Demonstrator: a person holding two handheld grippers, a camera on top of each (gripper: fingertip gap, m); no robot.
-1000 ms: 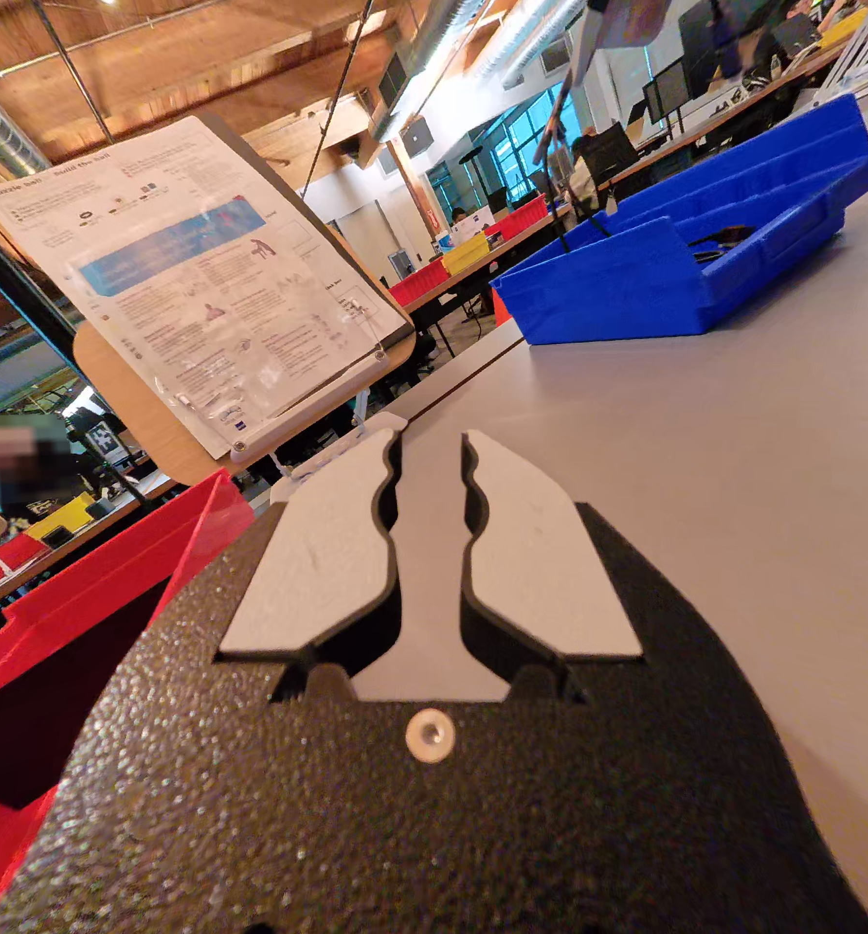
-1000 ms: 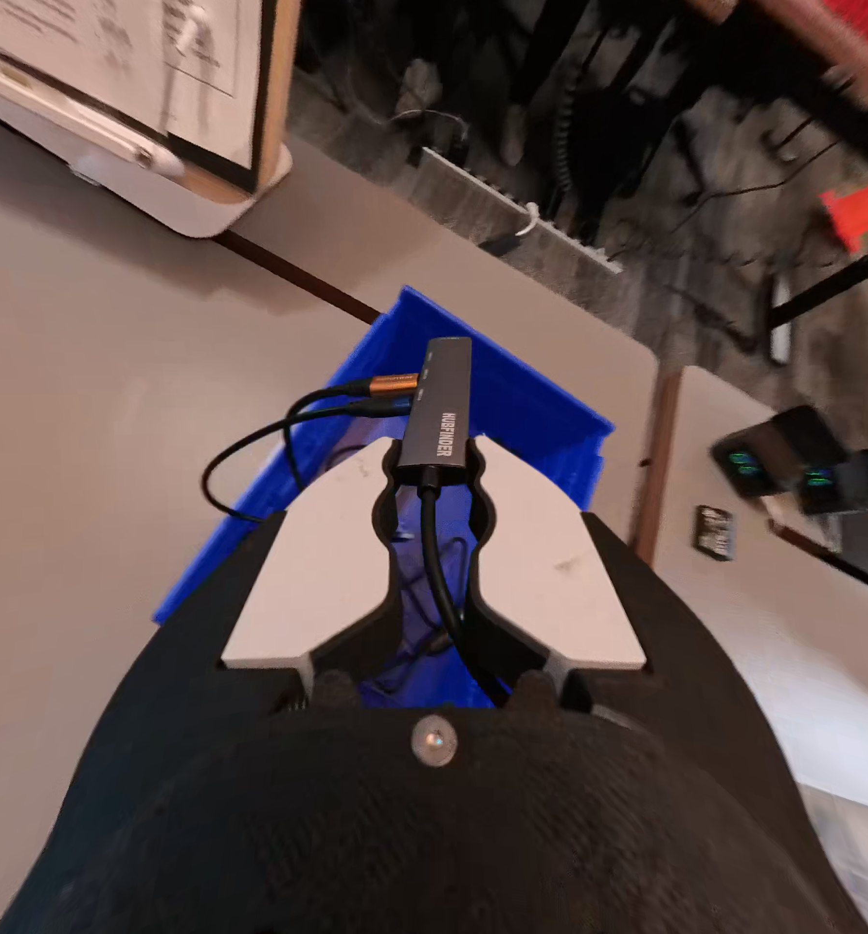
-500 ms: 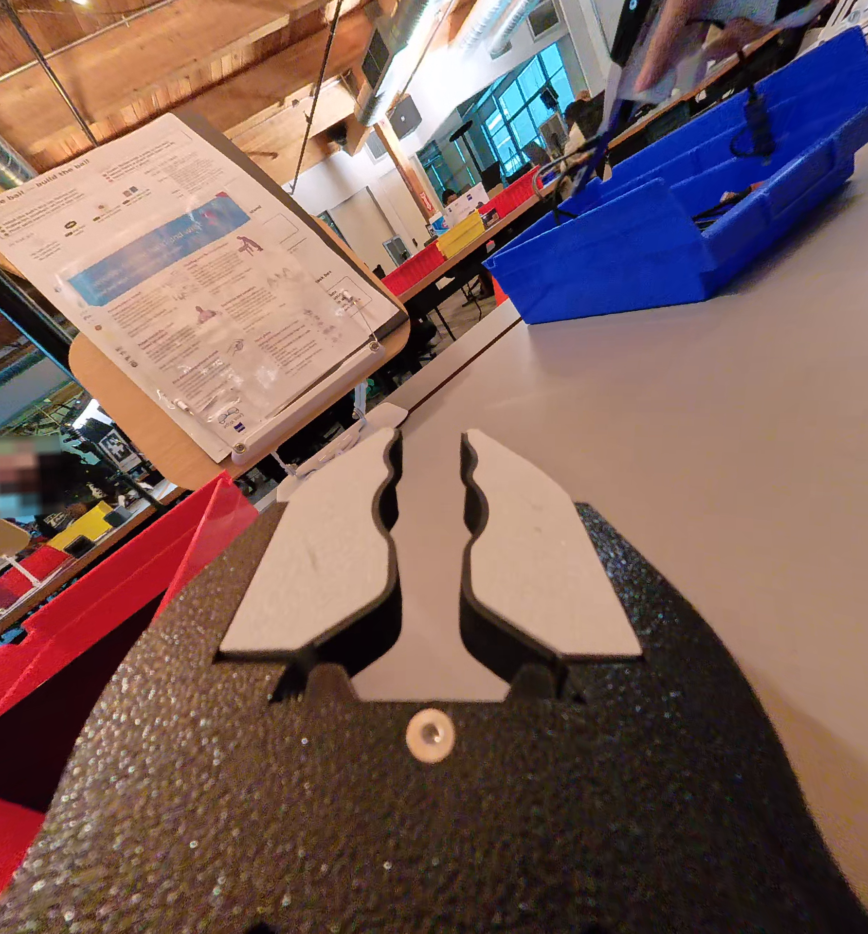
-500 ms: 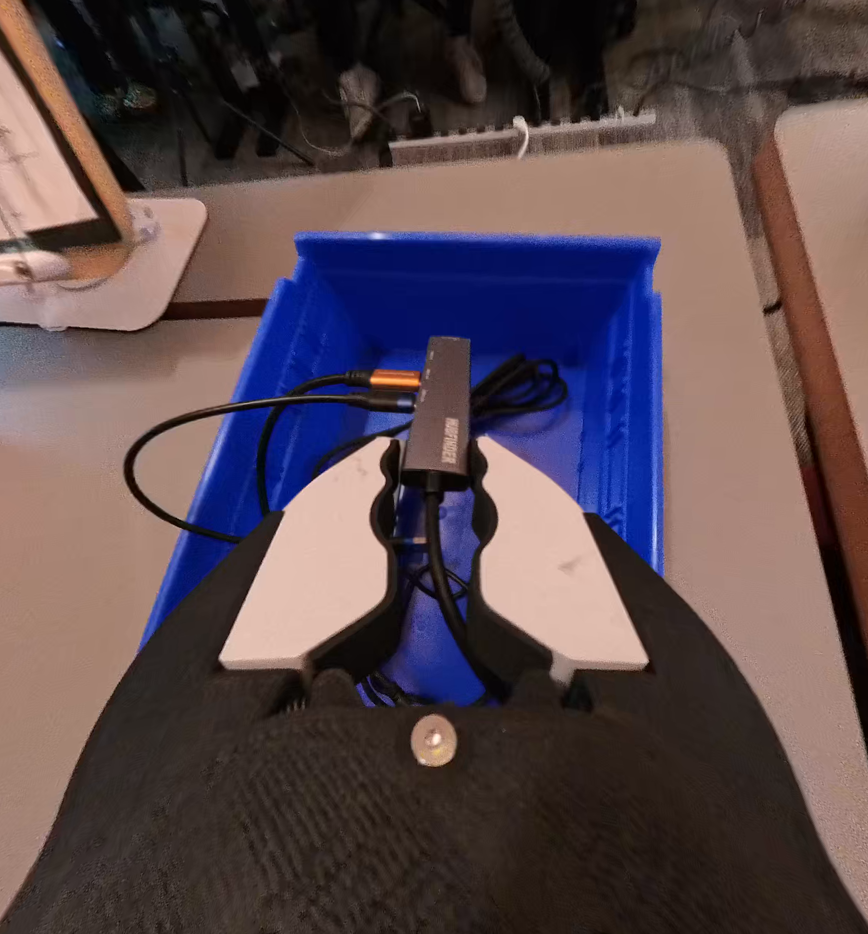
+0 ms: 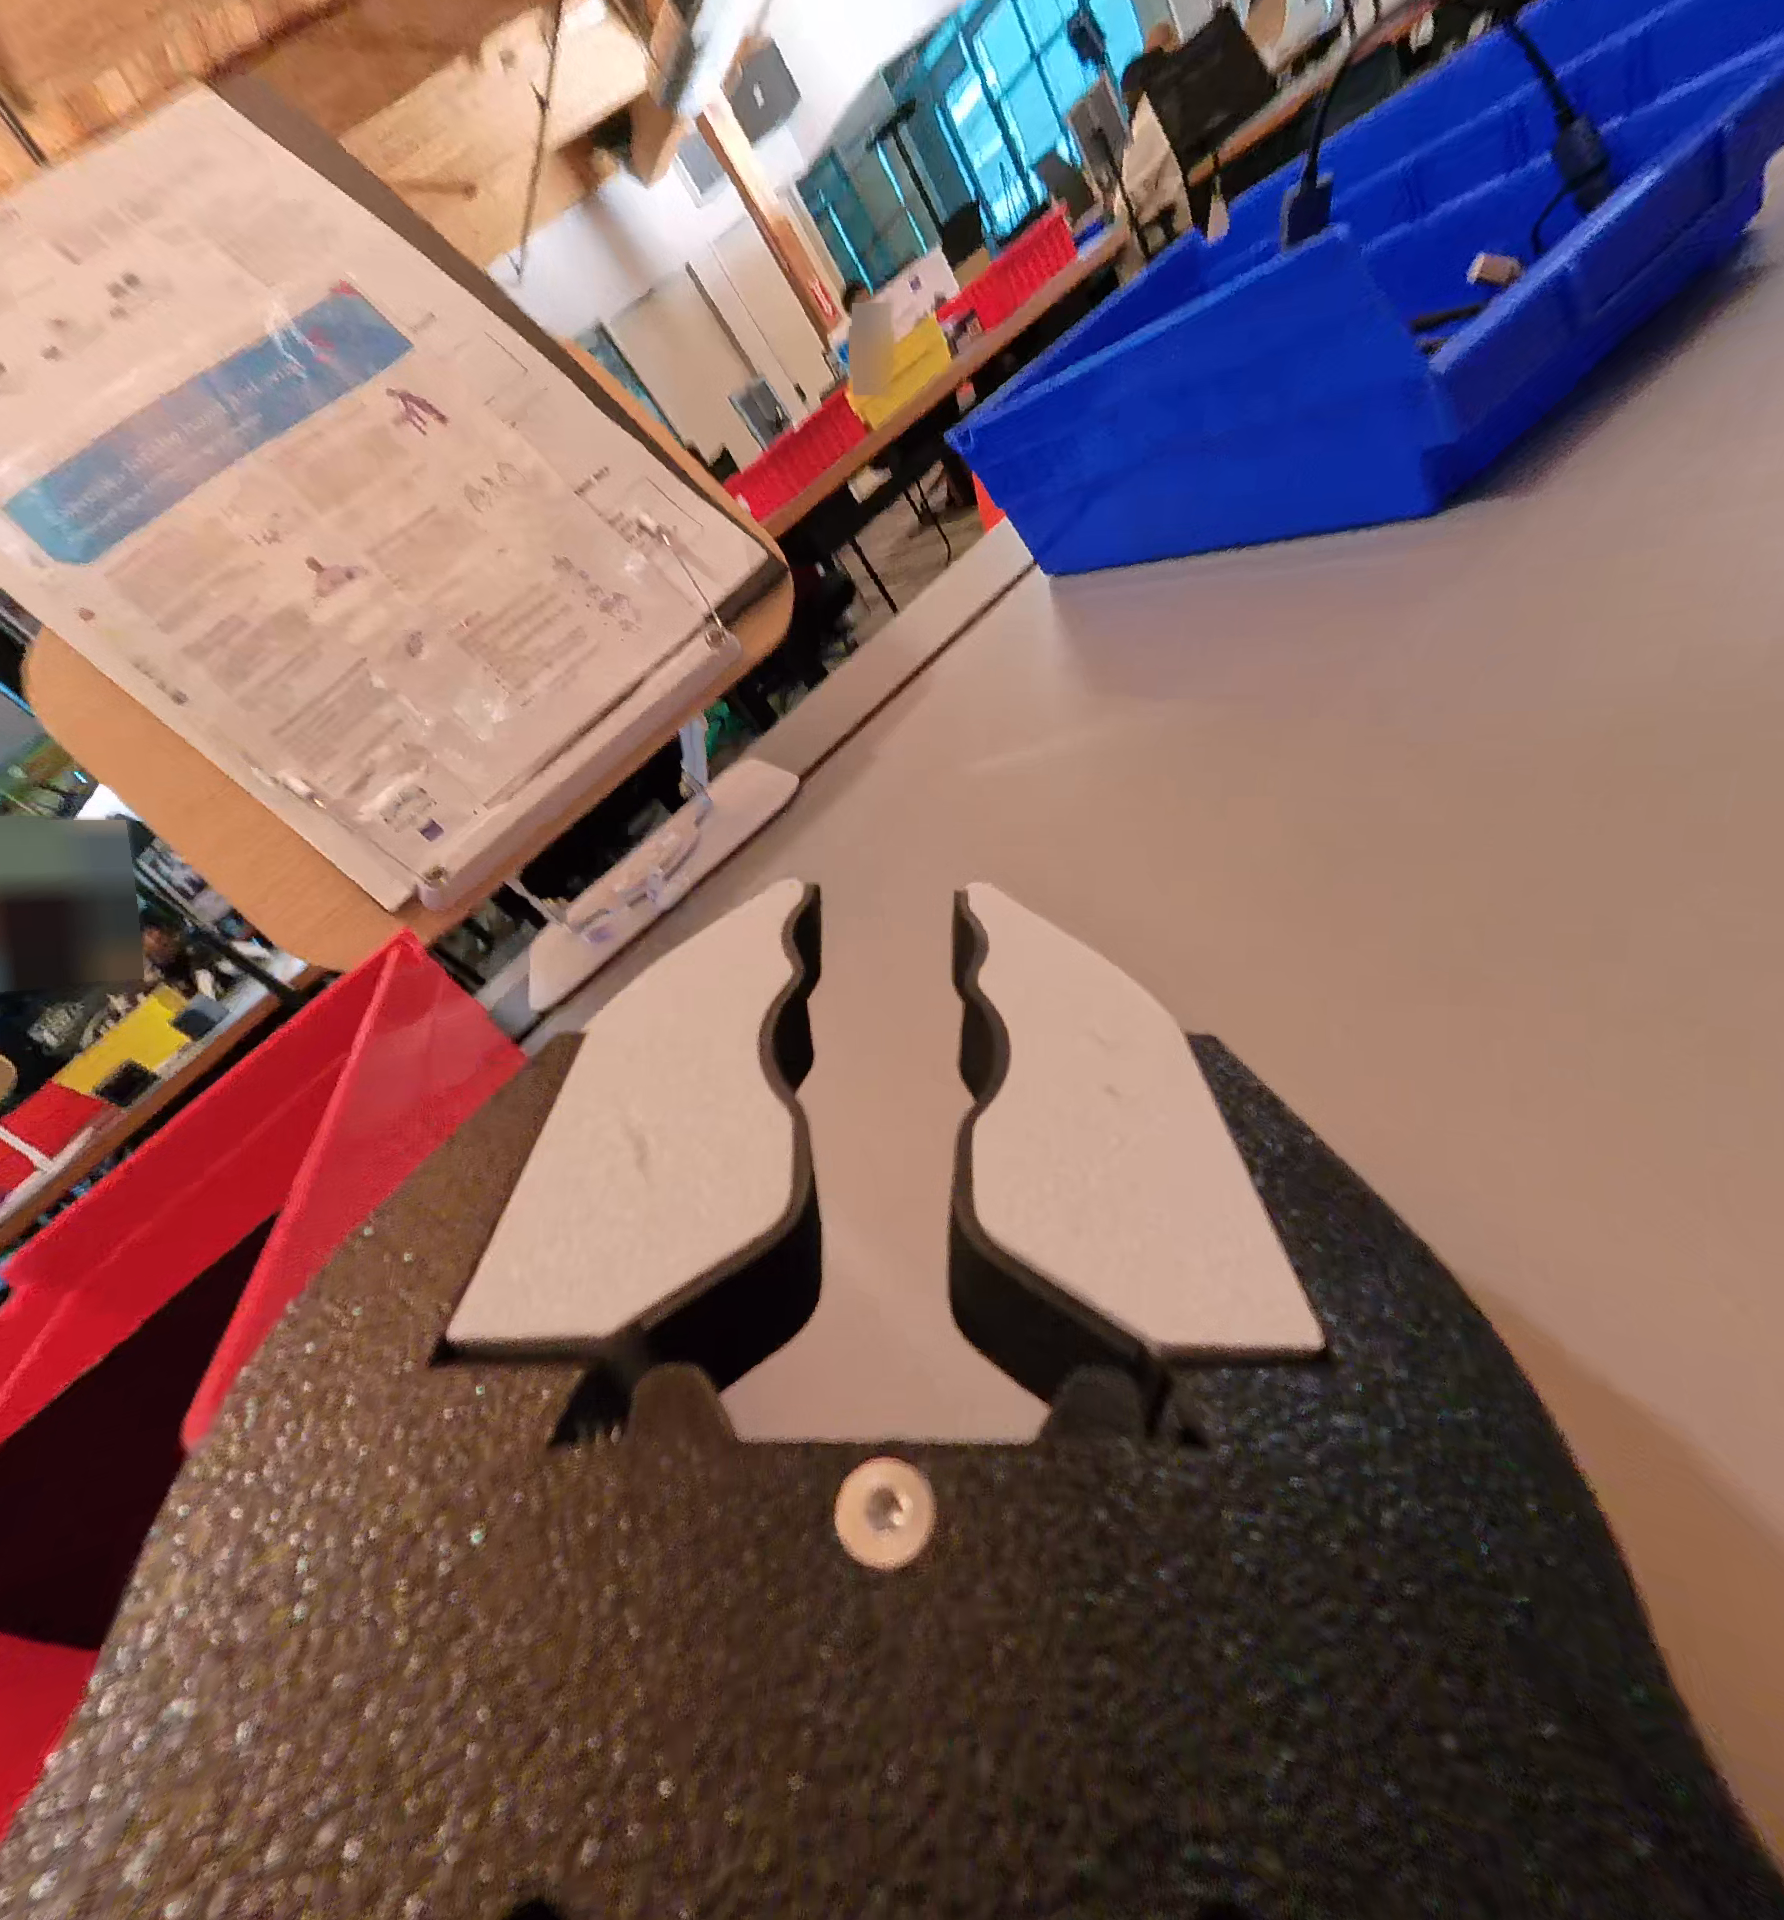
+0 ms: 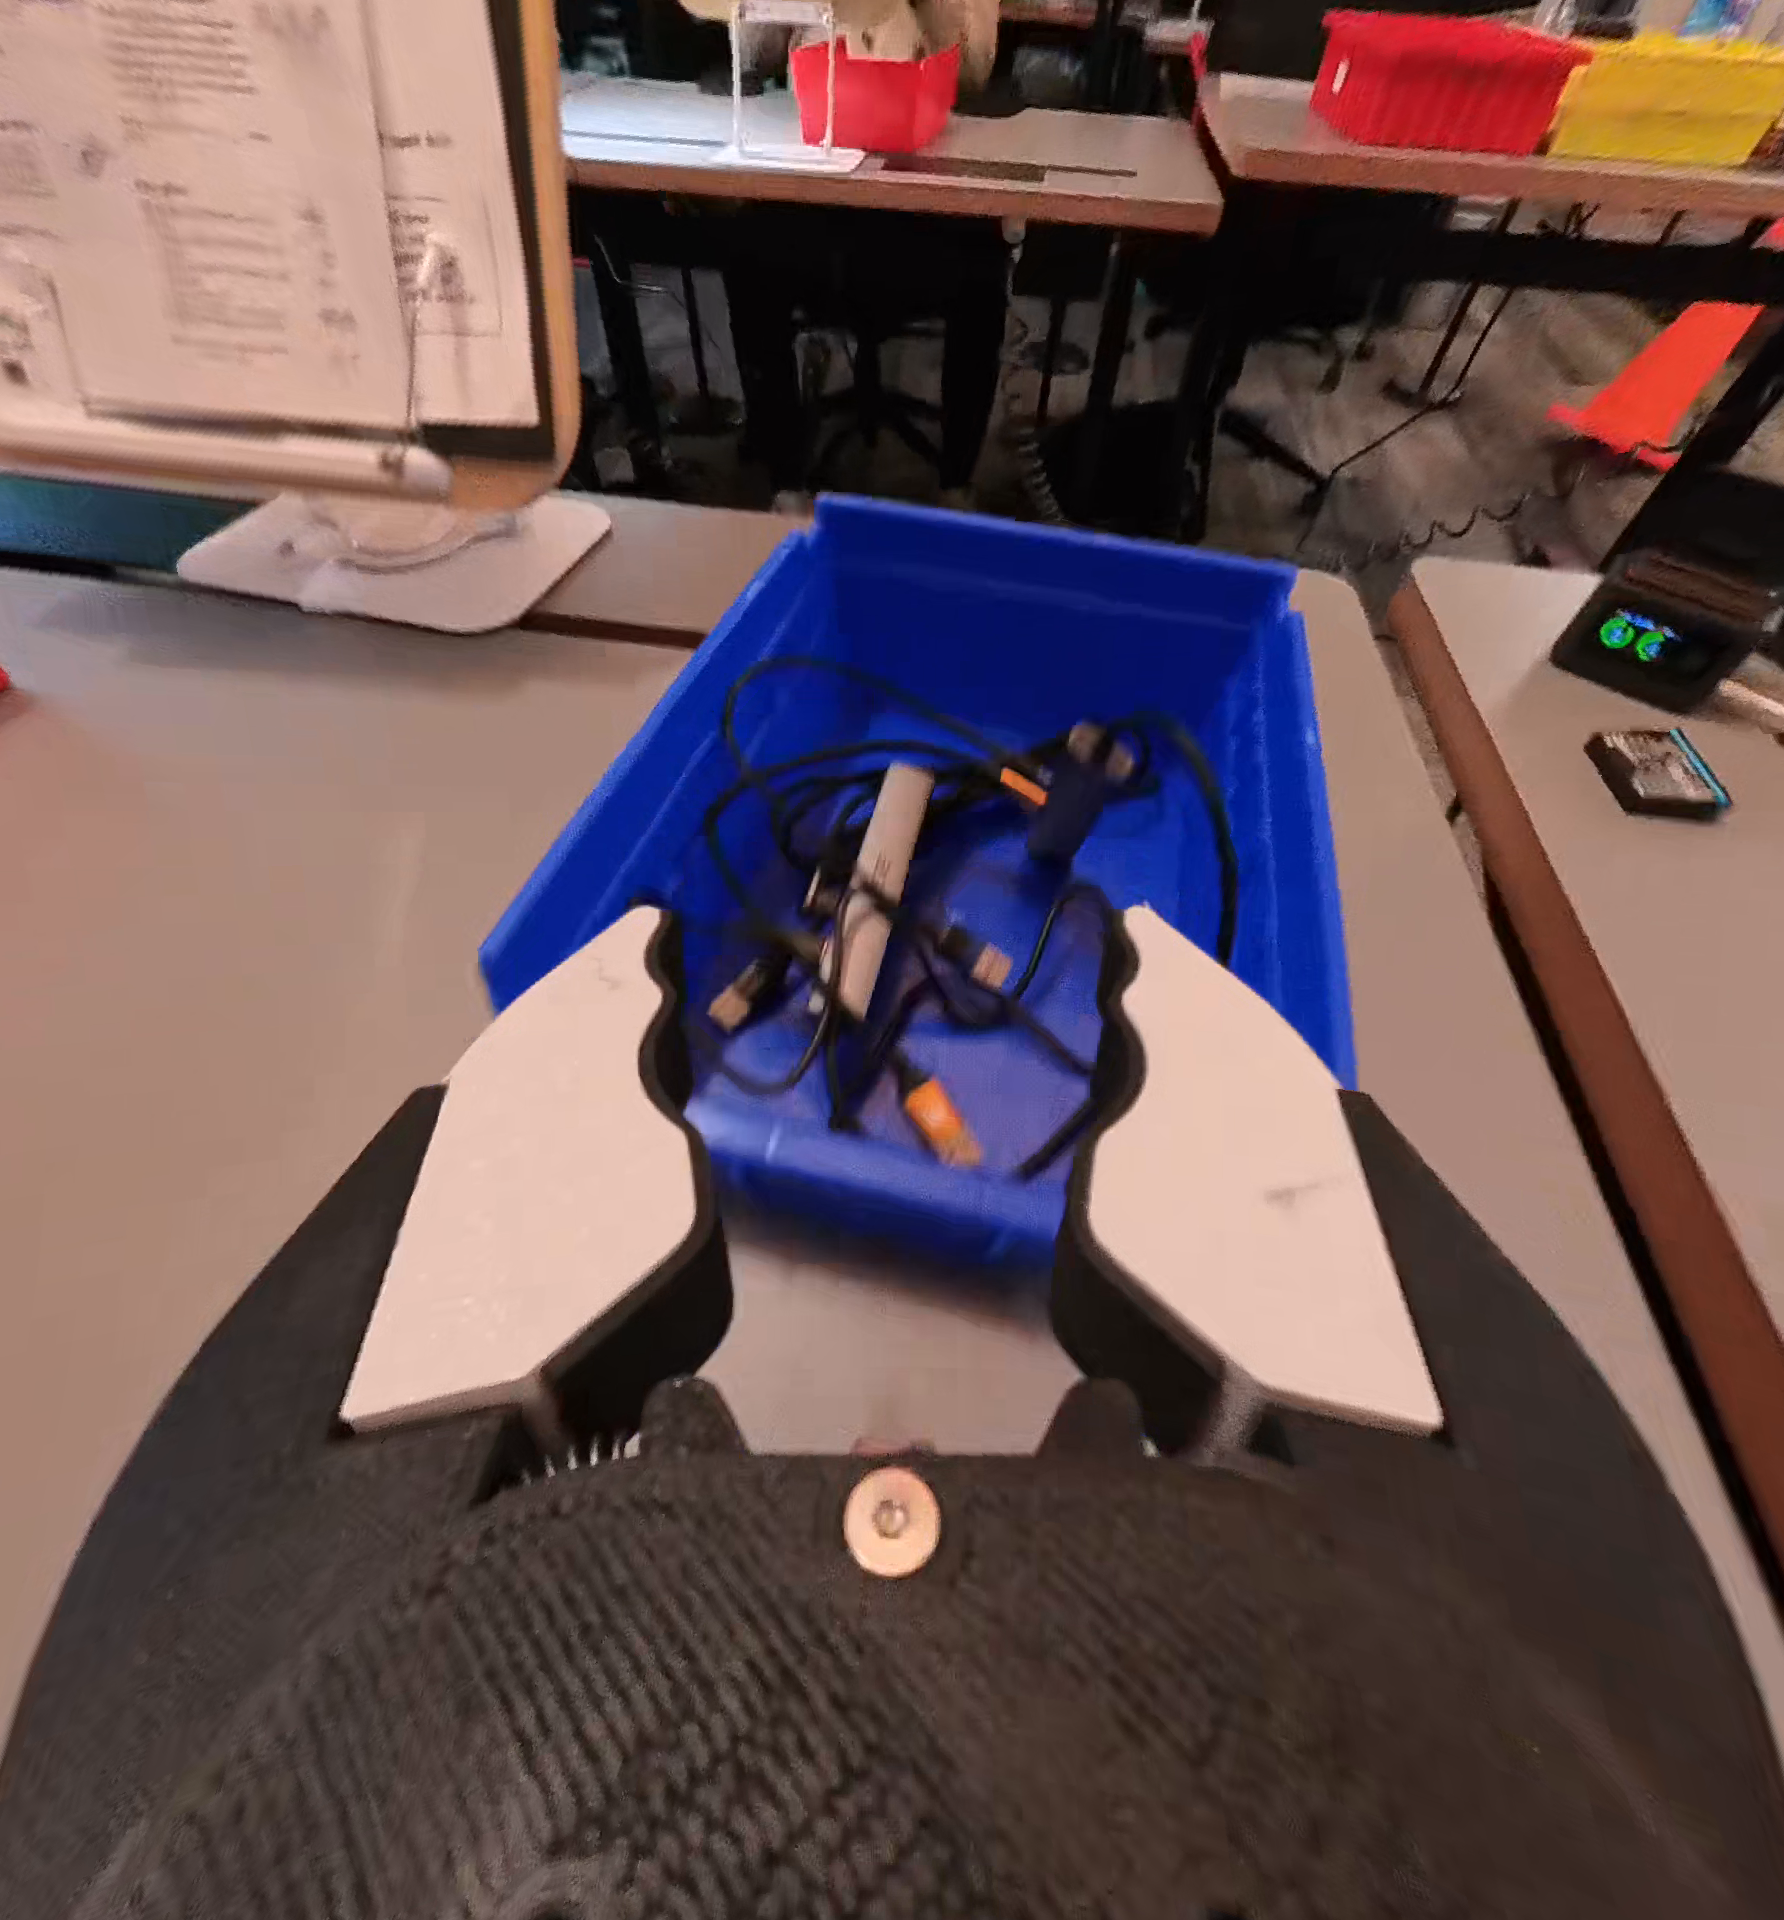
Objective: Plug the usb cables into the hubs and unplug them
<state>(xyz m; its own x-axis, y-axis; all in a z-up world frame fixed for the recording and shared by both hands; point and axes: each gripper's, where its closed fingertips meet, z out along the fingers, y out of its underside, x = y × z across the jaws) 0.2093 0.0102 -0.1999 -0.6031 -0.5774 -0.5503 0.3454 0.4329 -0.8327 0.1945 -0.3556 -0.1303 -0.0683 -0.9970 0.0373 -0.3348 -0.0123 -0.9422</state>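
Observation:
The blue bin [image 6: 1054, 561] stands on the grey table and holds a tangle of black USB cables [image 6: 763, 748]. In the tangle lie a silver hub [image 6: 888, 883], a dark hub [image 6: 1070, 800] with an orange-collared plug in it, and a loose orange plug [image 6: 940, 1122]. My right gripper [image 6: 893, 925] is wide open and empty, above the bin's near edge. My left gripper [image 5: 886, 904] is low over the bare table, its jaws a narrow gap apart with nothing between them. The bin [image 5: 1231, 436] lies far to its right, with cable ends sticking up from it.
A laminated instruction sheet on a white stand [image 5: 327, 499] rises at the table's back left and also shows in the right wrist view [image 6: 244, 208]. A red bin [image 5: 192, 1195] sits by my left gripper. On the neighbouring table to the right are small devices with green displays [image 6: 1646, 644]. The grippers' ends are close to 40 centimeters from one another. Between my right fingertips and the silver hub [image 6: 888, 883] there is roughly 15 centimeters.
My right gripper opened and let go of the dark hub, which now lies in the blue bin with its cables. The gripper drew back and tilted up. My left gripper has hardly moved.

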